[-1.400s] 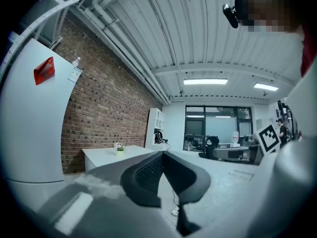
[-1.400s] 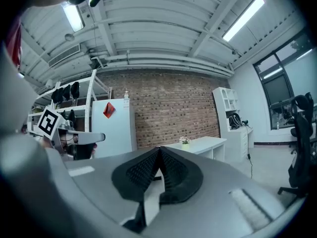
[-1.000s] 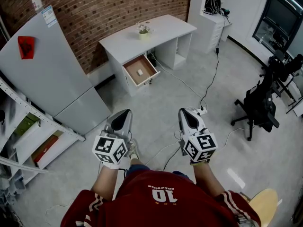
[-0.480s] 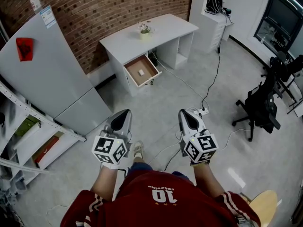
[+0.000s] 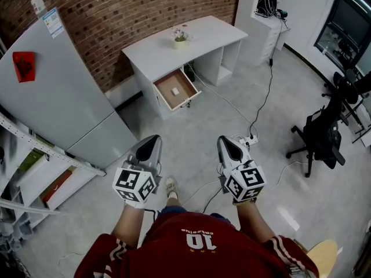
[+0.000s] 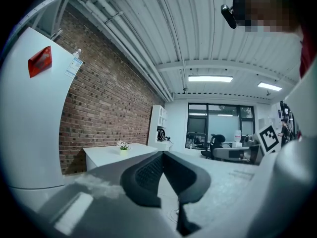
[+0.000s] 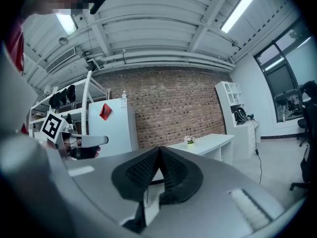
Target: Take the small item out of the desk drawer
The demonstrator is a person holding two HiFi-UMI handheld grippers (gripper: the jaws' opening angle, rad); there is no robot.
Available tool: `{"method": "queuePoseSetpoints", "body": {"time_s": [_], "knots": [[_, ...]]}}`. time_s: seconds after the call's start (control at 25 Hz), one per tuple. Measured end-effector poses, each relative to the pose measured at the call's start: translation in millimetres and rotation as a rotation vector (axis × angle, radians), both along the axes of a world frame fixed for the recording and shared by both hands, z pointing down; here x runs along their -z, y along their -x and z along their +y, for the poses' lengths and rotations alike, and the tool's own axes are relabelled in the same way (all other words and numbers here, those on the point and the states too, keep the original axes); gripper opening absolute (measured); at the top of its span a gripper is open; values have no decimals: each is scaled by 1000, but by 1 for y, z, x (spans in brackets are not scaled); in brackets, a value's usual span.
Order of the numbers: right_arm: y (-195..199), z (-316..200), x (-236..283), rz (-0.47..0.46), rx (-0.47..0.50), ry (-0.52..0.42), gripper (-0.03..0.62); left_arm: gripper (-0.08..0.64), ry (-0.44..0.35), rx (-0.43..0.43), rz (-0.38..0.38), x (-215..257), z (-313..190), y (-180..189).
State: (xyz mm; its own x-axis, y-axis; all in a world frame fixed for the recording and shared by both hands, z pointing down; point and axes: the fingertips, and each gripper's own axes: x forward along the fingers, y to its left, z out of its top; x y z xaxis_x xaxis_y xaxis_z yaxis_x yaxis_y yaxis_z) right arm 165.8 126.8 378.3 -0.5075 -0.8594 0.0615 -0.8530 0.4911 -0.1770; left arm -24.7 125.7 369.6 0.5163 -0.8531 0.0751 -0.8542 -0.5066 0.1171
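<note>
The white desk [image 5: 197, 39] stands against the brick wall, several steps ahead of me. Its wooden drawer [image 5: 186, 91] is pulled open, and a small white item [image 5: 174, 90] lies inside on the bottom. My left gripper [image 5: 153, 139] and right gripper [image 5: 224, 139] are held side by side above the floor, pointing level toward the desk and far short of it. Both are shut with nothing between the jaws. In the left gripper view the left gripper [image 6: 162, 153] has its pads meeting. The right gripper [image 7: 159, 149] looks the same in the right gripper view, with the desk [image 7: 205, 143] beyond.
A grey fridge [image 5: 58, 80] and open shelving [image 5: 35, 172] stand at the left. A potted plant [image 5: 181, 36] sits on the desk. A power strip [image 5: 250, 138] with cables lies on the floor by my right gripper. An office chair [image 5: 322, 135] stands at the right.
The view has shifted forward across the floor toward the desk. Both grippers stay shut and keep their places side by side. A shoe now shows between them.
</note>
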Motion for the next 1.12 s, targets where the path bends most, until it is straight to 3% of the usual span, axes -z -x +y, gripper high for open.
{"method": "queuePoseSetpoints", "body": {"time_s": [0.52,1.12], "knots": [[64,-118,19,0,22,-8,-3,3,12,-5,-1,11,-112,58],[136,-205,43,53,2,-23,-3,3,1,-47,46,23,-208,126]]}}
